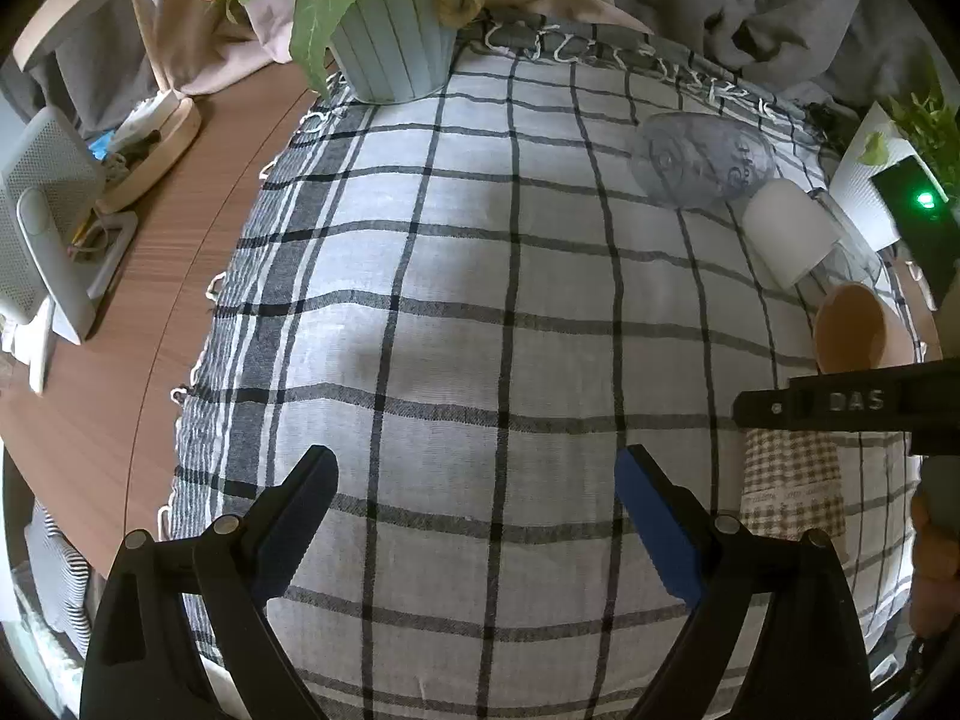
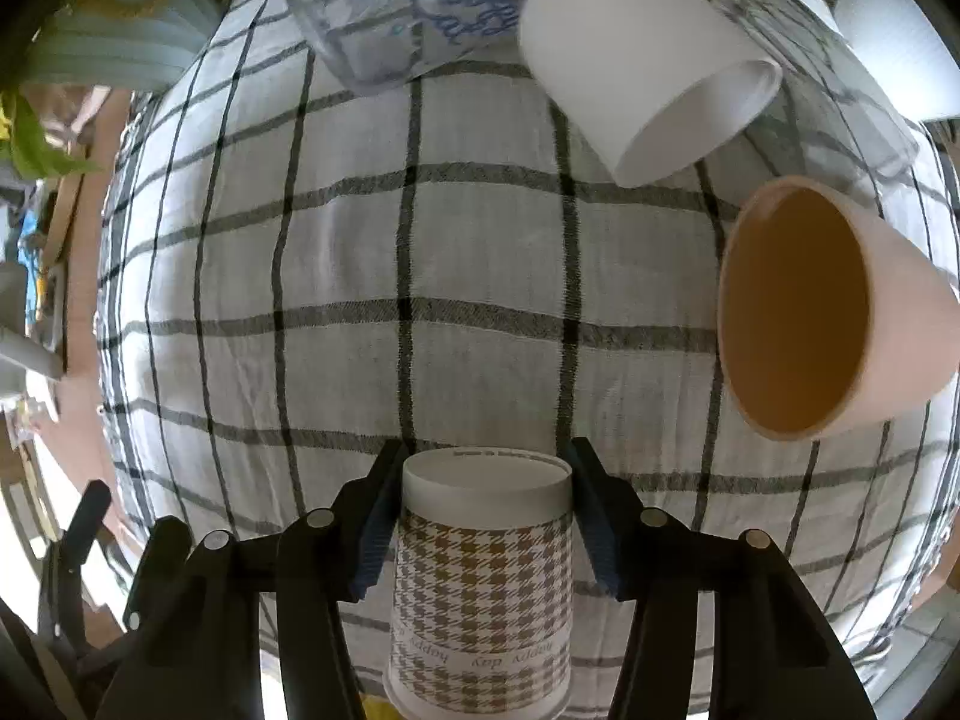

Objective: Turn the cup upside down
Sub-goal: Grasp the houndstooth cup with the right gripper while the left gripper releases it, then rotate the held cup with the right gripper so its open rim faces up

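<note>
My right gripper (image 2: 483, 468) is shut on a houndstooth paper cup (image 2: 480, 576), which stands upside down with its white base up on the checked cloth (image 2: 360, 276). The same cup (image 1: 792, 480) shows at the right of the left wrist view, under the right gripper's black finger (image 1: 840, 405). My left gripper (image 1: 474, 468) is open and empty over the cloth. A pink cup (image 2: 828, 312) lies on its side, mouth toward me. A white paper cup (image 2: 642, 66) lies on its side behind it.
A clear printed glass (image 2: 396, 18) and a second clear glass (image 2: 840, 78) lie on the cloth at the back. A blue flower pot (image 1: 396, 42) stands at the cloth's far edge. A fan (image 1: 42, 228) and a wooden tray (image 1: 156, 150) sit on the brown table at left.
</note>
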Demonstrator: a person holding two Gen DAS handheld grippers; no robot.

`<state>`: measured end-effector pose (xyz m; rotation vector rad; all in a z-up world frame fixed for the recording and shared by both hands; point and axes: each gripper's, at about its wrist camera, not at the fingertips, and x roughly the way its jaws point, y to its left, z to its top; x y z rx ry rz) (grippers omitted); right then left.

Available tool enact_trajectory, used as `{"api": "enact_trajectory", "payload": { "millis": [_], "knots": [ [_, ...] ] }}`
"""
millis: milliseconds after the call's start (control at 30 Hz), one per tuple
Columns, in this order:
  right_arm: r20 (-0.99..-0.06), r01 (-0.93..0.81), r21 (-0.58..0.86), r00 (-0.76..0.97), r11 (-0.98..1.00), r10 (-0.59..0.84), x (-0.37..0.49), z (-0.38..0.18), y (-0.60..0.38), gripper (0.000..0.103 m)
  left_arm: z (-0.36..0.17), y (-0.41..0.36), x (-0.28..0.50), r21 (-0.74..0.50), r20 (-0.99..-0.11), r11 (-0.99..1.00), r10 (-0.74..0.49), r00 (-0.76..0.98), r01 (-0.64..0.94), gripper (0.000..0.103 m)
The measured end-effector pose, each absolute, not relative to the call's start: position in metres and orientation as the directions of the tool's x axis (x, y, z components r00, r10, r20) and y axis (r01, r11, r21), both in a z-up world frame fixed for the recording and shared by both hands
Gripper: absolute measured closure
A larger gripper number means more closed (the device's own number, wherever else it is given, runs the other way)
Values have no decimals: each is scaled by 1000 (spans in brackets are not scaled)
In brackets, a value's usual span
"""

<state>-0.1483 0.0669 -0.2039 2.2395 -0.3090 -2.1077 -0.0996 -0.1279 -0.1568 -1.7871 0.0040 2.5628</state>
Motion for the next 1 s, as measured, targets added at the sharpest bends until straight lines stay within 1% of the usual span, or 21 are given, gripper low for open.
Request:
{"api": "enact_trajectory", "payload": {
  "millis": [167, 300, 367, 400, 500, 633, 867, 1000],
  "knots": [
    [-980, -94, 169, -119, -981, -157, -128, -158, 71, 50, -150, -131, -98, -18, -931, -1000, 21, -365, -11, 8],
    [-948, -81, 113, -308, -990, -83, -113, -122, 73, 50, -146, -134, -98, -21, -925, -1000, 19, -380, 0, 8],
    [-941, -83, 102, -333, -991, -69, -117, -118, 76, 50, -146, -136, -98, -15, -924, -1000, 12, -383, 6, 8],
    [-917, -75, 78, -397, -994, -41, -116, -113, 66, 50, -146, -136, -98, -11, -923, -1000, 7, -385, 10, 8],
    [-871, -76, 39, -491, -996, 4, -117, -117, 49, 50, -146, -138, -97, 8, -917, -1000, -16, -398, 22, 8],
    [-832, -93, 46, -555, -995, 14, -119, -125, 43, 50, -151, -141, -99, 23, -919, -999, -36, -392, 38, 8],
    [-803, -107, 43, -596, -993, 30, -108, -138, 46, 50, -161, -140, -95, 44, -927, -998, -57, -372, 43, 8],
    [-793, -76, 15, -608, -997, 34, -96, -137, 40, 49, -162, -137, -94, 38, -930, -999, -47, -365, 31, 8]
  ]
}}
